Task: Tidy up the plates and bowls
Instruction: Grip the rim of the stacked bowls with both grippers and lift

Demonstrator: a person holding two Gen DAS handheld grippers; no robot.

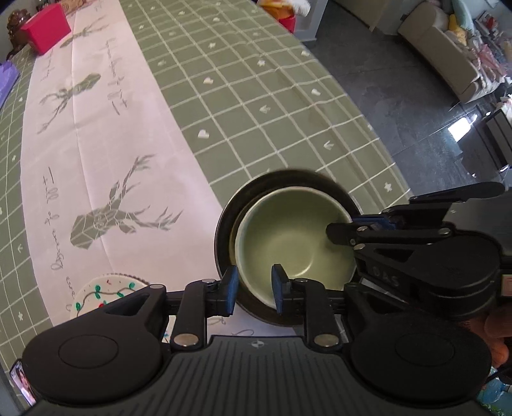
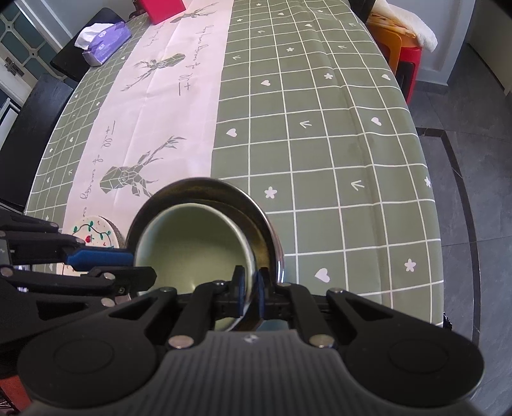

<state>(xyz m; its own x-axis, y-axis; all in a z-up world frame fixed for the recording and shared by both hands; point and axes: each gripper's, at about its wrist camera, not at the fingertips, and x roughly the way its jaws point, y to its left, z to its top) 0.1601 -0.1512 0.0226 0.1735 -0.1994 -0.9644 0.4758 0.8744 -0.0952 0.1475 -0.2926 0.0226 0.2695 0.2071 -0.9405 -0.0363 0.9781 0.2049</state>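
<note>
A pale green bowl (image 1: pixel 291 236) sits nested inside a dark metal bowl (image 1: pixel 224 230); both also show in the right wrist view, green bowl (image 2: pixel 192 243) inside the shiny metal bowl (image 2: pixel 256 217). My left gripper (image 1: pixel 255 289) straddles the green bowl's near rim with a gap between its blue pads. My right gripper (image 2: pixel 249 288) is shut on the bowls' right rims, gripping the green bowl's wall and the metal bowl's wall together. A white plate with painted holly (image 1: pixel 105 292) lies to the left, partly hidden behind the left gripper; it shows too in the right wrist view (image 2: pixel 92 235).
The table wears a green checked cloth (image 2: pixel 320 144) with a white reindeer runner (image 1: pixel 105 137). A red box (image 1: pixel 46 27) and a purple tissue pack (image 2: pixel 105 41) stand at the far end. The table edge runs along the right, with grey floor beyond (image 2: pixel 464 160).
</note>
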